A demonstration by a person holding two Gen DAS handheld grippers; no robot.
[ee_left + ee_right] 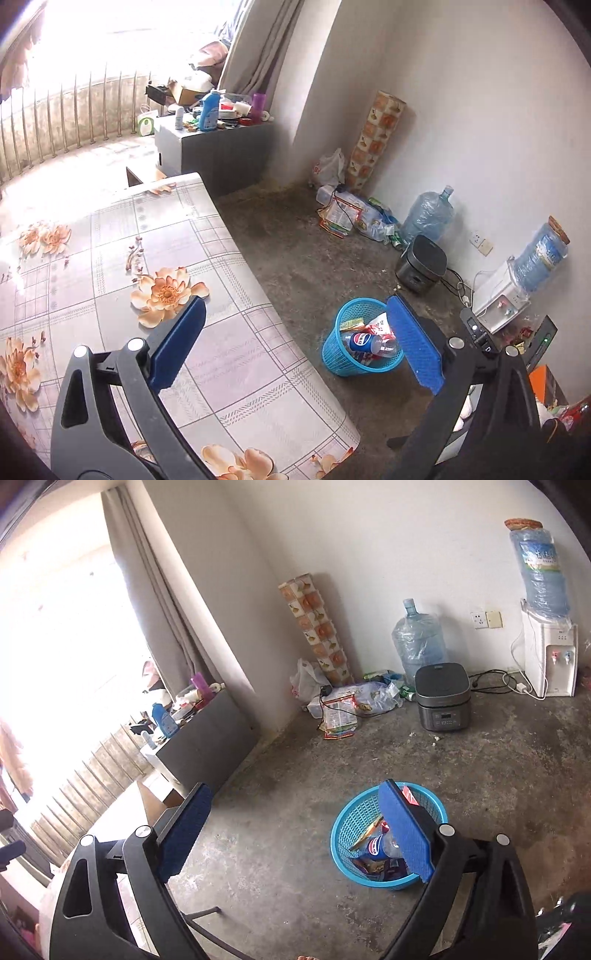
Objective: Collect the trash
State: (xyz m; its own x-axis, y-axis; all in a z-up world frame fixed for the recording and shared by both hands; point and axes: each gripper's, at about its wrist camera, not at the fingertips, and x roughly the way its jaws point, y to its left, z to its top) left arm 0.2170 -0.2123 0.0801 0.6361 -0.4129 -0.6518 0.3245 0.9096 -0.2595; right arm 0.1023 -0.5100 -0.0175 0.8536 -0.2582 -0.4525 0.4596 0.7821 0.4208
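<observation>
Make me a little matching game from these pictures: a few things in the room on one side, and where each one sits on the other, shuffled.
Things:
1. Pepsi bottle
2. rice cooker
3. capped water jug
4. blue detergent bottle

Places:
A. on the cluttered grey cabinet by the curtain
B. inside the blue basket
C. against the wall, behind the cooker
D. on the bare floor, near the white dispenser

Pairs: 1-B, 2-D, 3-C, 4-A

Blown-out window (66,620) glare, perhaps soft edges
</observation>
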